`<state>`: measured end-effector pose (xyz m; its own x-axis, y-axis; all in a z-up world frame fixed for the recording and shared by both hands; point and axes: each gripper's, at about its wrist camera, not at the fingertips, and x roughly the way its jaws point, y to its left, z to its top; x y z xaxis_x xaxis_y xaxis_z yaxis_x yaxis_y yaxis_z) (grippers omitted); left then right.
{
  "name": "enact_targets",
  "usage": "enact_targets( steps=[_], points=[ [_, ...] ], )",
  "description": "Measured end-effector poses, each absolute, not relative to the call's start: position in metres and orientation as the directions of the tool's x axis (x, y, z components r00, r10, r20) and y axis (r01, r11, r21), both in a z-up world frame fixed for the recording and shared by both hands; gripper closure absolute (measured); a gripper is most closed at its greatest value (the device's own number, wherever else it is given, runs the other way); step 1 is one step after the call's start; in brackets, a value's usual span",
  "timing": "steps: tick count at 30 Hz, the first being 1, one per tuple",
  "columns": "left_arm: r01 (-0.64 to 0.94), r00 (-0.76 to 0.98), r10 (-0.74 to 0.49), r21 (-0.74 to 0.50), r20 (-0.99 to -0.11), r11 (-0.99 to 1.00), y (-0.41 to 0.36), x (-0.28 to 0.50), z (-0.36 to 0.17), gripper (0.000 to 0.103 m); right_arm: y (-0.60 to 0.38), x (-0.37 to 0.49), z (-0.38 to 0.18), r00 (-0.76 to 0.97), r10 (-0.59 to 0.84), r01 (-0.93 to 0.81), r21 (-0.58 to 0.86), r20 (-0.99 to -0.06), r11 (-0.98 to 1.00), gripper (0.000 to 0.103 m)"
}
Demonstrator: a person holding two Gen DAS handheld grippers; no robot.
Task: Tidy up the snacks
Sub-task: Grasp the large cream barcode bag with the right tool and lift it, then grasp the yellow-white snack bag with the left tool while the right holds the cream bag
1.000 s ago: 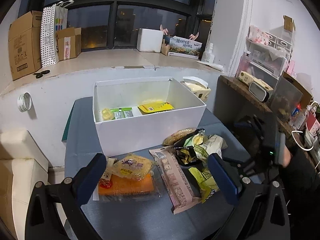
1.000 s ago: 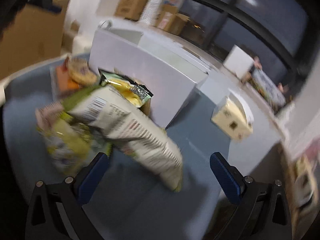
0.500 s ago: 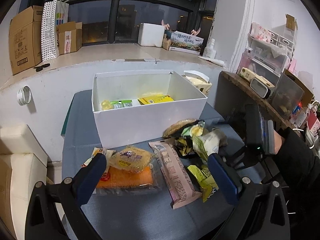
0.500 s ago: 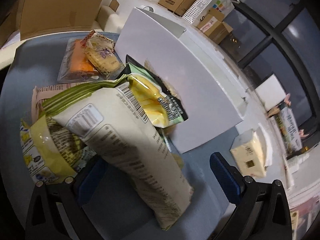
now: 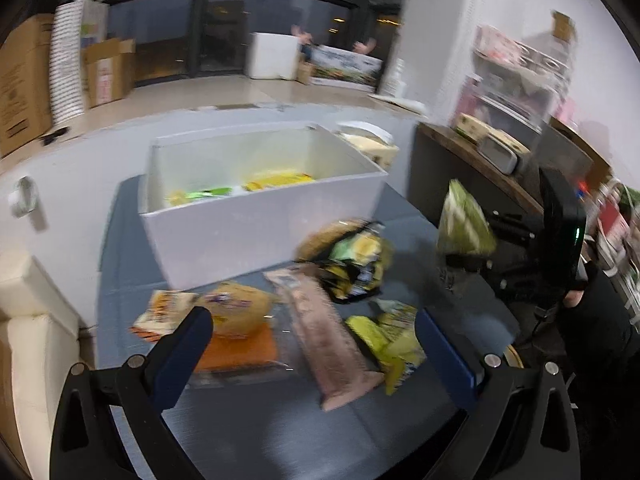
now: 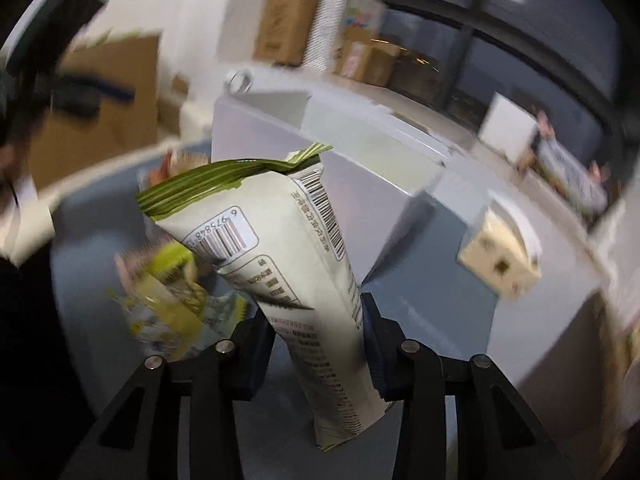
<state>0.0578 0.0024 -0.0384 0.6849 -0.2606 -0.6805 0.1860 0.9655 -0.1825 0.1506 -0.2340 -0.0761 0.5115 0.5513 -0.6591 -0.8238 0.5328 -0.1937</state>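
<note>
One cream bag [image 6: 288,264] pinched by right gripper [image 6: 316,332] (just closing), left gripper [image 5: 312,336] spread wide, empty

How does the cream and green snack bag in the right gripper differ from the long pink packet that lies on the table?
The cream and green bag is lifted off the table, pinched in the right gripper, whose jaws have just closed on it; the pink packet lies flat on the grey table, untouched. The bag looks puffy and stands up; the packet is slim and long. Both are sealed and outside the white box.
</note>
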Motion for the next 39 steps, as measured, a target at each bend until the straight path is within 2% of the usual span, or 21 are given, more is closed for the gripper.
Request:
enact_targets(
  steps=[5, 7, 9, 14, 18, 19, 20, 21, 23, 25, 29, 32, 39],
  points=[
    [0.322, 0.622, -0.315, -0.133, -0.717, 0.937, -0.043, 0.069, -0.050, 0.000, -0.267, 0.141, -0.071, 0.499, 0.599, -0.731, 0.067, -0.626, 0.679, 0.059],
    [0.353, 0.601, -0.313, -0.107, -0.735, 0.930, -0.062, 0.074, -0.055, 0.000, -0.282, 0.140, -0.073, 0.490, 0.621, -0.660, 0.205, -0.612, 0.723, 0.059],
    [0.384, 0.575, -0.307, -0.081, -0.759, 0.920, -0.085, 0.078, -0.064, 0.000, -0.294, 0.136, -0.075, 0.500, 0.632, -0.605, 0.284, -0.592, 0.744, 0.059],
    [0.520, 0.521, -0.264, 0.056, -0.811, 0.853, -0.128, 0.090, -0.091, 0.000, -0.316, 0.122, -0.076, 0.536, 0.634, -0.534, 0.357, -0.557, 0.766, 0.059],
    [0.632, 0.414, -0.268, 0.063, -0.870, 0.772, -0.144, 0.109, -0.117, 0.000, -0.327, 0.123, -0.077, 0.540, 0.637, -0.511, 0.387, -0.551, 0.768, 0.059],
    [0.643, 0.405, -0.248, 0.081, -0.880, 0.762, -0.146, 0.114, -0.123, 0.003, -0.329, 0.122, -0.077, 0.537, 0.640, -0.507, 0.396, -0.550, 0.766, 0.059],
    [0.649, 0.400, -0.230, 0.097, -0.887, 0.754, -0.148, 0.117, -0.127, 0.024, -0.330, 0.124, -0.078, 0.532, 0.647, -0.504, 0.410, -0.546, 0.760, 0.059],
    [0.666, 0.382, -0.225, 0.098, -0.896, 0.739, -0.150, 0.121, -0.131, 0.032, -0.329, 0.127, -0.079, 0.528, 0.651, -0.503, 0.417, -0.545, 0.757, 0.059],
    [0.677, 0.382, -0.220, 0.109, -0.898, 0.727, -0.153, 0.122, -0.130, 0.037, -0.330, 0.127, -0.081, 0.528, 0.647, -0.499, 0.415, -0.551, 0.761, 0.059],
    [0.652, 0.424, -0.193, 0.150, -0.885, 0.744, -0.155, 0.120, -0.124, 0.042, -0.331, 0.126, -0.085, 0.526, 0.647, -0.495, 0.420, -0.552, 0.761, 0.059],
    [0.582, 0.450, -0.309, 0.013, -0.838, 0.813, -0.131, 0.113, -0.098, 0.045, -0.331, 0.125, -0.086, 0.522, 0.656, -0.494, 0.434, -0.545, 0.754, 0.059],
    [0.528, 0.515, -0.359, -0.042, -0.778, 0.848, -0.112, 0.100, -0.070, 0.045, -0.334, 0.127, -0.084, 0.526, 0.660, -0.483, 0.450, -0.536, 0.751, 0.059],
    [0.354, 0.696, -0.373, -0.159, -0.614, 0.922, -0.045, 0.067, -0.013, 0.045, -0.325, 0.131, -0.064, 0.532, 0.685, -0.489, 0.479, -0.498, 0.729, 0.059]
  ],
)
